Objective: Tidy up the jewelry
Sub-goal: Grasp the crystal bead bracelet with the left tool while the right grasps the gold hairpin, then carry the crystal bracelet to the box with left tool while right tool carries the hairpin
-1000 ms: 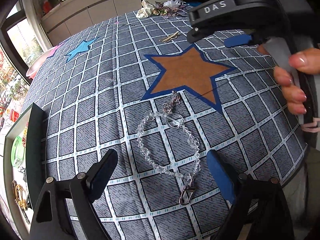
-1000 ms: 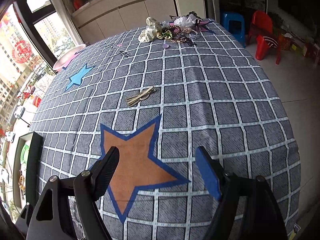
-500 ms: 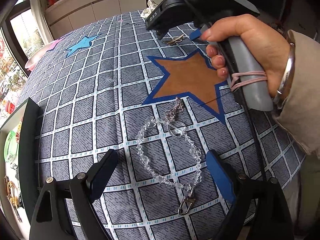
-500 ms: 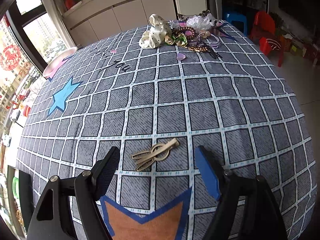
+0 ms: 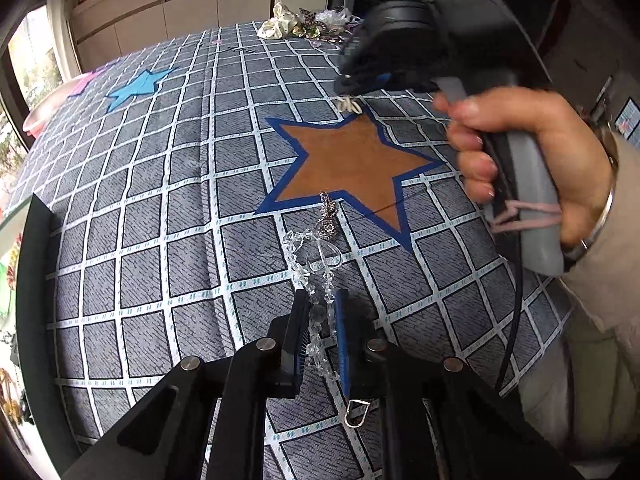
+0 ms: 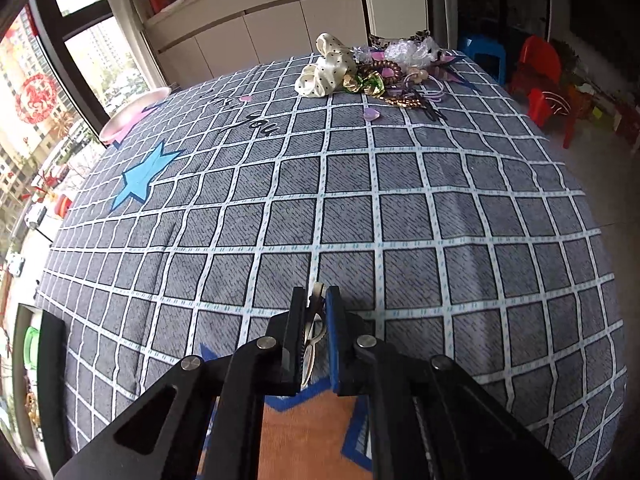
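A clear crystal bead bracelet (image 5: 316, 268) with a silver charm and a clasp lies on the grey checked tablecloth, just below the orange star (image 5: 352, 156). My left gripper (image 5: 320, 300) is shut on the bracelet's beaded strand; its clasp (image 5: 357, 411) hangs out below the fingers. My right gripper (image 6: 316, 300) is shut on a gold hair clip (image 6: 313, 332) at the top point of the orange star. In the left wrist view the right gripper (image 5: 352, 94) shows with the clip's end (image 5: 351, 105) sticking out under it.
A heap of hair ties, a cream bow and other accessories (image 6: 372, 72) lies at the table's far edge. A blue star (image 6: 142, 178) and a pink plate (image 6: 132, 114) are at the far left. A black-edged tray (image 5: 36, 280) with items sits at the left edge.
Both grippers went from open to shut. The left closed on the bead bracelet, bunching it together. The right moved forward over the gold clip and closed on it.
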Demonstrator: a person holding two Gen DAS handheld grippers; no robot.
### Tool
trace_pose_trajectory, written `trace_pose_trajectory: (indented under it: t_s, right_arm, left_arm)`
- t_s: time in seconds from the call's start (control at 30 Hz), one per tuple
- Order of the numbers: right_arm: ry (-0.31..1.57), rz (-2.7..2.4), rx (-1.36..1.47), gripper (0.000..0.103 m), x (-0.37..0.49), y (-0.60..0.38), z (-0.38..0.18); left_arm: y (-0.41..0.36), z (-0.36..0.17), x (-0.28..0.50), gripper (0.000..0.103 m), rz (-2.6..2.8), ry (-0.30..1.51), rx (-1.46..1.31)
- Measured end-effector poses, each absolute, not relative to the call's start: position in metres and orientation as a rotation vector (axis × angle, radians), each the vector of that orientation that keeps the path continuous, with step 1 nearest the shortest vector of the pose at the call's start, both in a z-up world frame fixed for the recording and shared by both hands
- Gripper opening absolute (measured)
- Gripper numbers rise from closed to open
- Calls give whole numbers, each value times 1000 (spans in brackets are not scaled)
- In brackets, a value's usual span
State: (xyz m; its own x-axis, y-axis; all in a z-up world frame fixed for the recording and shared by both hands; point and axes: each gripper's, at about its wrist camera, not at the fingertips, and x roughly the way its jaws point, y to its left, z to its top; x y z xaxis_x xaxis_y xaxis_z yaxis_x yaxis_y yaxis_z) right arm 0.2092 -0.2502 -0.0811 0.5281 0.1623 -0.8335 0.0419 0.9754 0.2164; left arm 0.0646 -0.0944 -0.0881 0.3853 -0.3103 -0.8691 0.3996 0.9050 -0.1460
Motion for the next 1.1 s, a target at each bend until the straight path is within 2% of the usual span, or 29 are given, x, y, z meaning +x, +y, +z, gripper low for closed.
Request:
trace_pose_trajectory:
  t_s: [0.47, 1.1]
  right_arm:
    - [996, 130, 337, 10, 116, -269, -67]
    - [977, 234, 312, 10, 49, -205, -42]
  left_arm:
    - [-47, -61, 56, 21, -400, 1050, 11]
    - [33, -30, 28, 21, -288, 959, -20]
